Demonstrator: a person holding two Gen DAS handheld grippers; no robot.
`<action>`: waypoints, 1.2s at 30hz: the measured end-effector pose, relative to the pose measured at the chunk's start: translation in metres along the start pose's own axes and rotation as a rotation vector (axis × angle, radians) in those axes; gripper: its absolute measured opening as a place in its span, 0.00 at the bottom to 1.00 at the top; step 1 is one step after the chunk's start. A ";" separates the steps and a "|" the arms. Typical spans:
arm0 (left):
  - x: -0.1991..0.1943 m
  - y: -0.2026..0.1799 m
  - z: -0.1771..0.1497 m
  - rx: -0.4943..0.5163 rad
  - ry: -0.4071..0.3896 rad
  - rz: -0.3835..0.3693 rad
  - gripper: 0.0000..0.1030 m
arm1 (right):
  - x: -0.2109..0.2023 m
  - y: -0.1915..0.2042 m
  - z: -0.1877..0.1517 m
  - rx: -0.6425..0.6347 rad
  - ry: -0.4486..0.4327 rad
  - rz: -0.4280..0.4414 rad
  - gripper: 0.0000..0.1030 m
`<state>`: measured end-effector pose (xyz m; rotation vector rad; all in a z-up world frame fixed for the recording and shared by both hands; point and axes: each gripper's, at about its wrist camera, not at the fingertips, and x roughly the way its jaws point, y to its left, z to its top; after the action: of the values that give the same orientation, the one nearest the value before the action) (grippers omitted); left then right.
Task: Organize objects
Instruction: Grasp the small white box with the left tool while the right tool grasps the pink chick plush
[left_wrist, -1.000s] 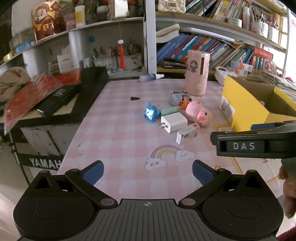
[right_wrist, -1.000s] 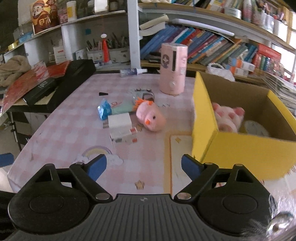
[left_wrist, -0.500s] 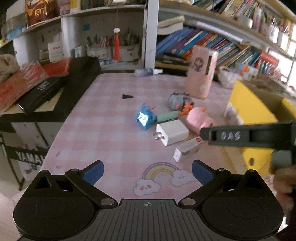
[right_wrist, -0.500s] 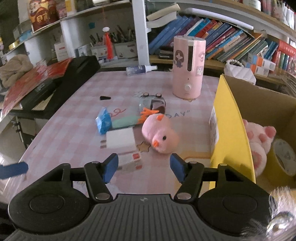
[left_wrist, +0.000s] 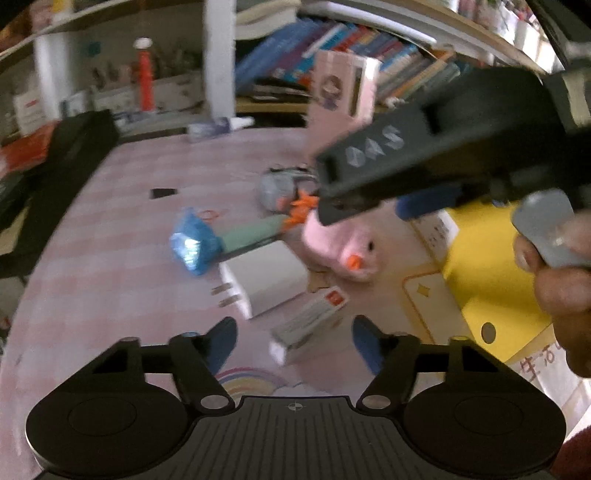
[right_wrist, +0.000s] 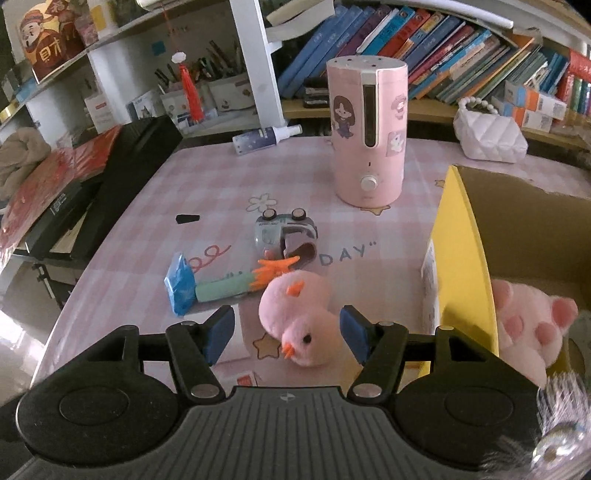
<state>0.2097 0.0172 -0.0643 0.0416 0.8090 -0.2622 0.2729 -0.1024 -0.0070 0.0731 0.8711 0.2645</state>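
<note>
Between the blue pads of the right gripper (right_wrist: 287, 334) sits the pink chick plush (right_wrist: 295, 317); the jaws, which have narrowed in the last moments, stand on either side of it, not visibly pressing. Soft and round, it could squirm out or get nudged against the yellow box (right_wrist: 461, 266) if they shut off-centre. Alongside, the left gripper (left_wrist: 293, 343) has just been closing and is half spread around the near end of the small red-and-white carton (left_wrist: 310, 325), no clear contact through the blur. That carton lies skewed, touching the white charger (left_wrist: 267, 280), so a pinch may spin it or drag the charger. Both tools crowd one patch; they could collide.
</note>
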 end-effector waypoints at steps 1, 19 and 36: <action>0.004 -0.002 0.001 0.011 0.007 -0.006 0.54 | 0.002 0.000 0.002 -0.009 0.006 -0.001 0.60; 0.010 0.006 -0.003 0.002 0.038 -0.017 0.19 | 0.060 0.003 0.011 -0.031 0.098 -0.026 0.65; -0.043 0.029 -0.002 -0.091 -0.086 0.015 0.12 | -0.007 0.003 0.003 -0.029 -0.073 0.000 0.45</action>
<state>0.1870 0.0545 -0.0371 -0.0488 0.7343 -0.2117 0.2702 -0.1012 0.0000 0.0560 0.7947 0.2729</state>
